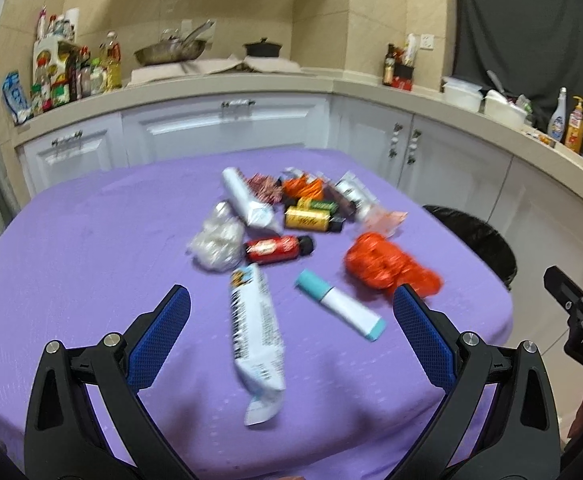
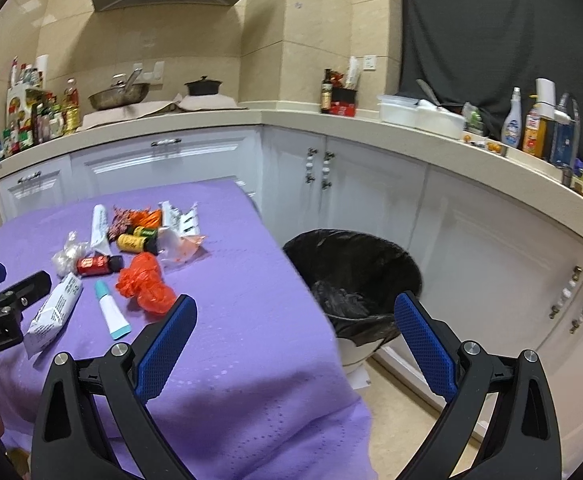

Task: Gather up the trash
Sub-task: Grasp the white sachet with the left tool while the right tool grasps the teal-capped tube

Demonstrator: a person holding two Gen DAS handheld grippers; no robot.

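Trash lies in a pile on the purple-clothed table: a white printed wrapper, a white tube with teal cap, a crumpled orange bag, a red bottle, a yellow bottle, a clear crumpled wrapper and a white tube. My left gripper is open and empty, above the near side of the table, with the printed wrapper between its fingers. My right gripper is open and empty over the table's right edge. The bin with a black liner stands on the floor right of the table.
White cabinets and a beige counter run behind and to the right, with bottles, tubs, a pan and a pot. The orange bag and teal-capped tube also show in the right wrist view.
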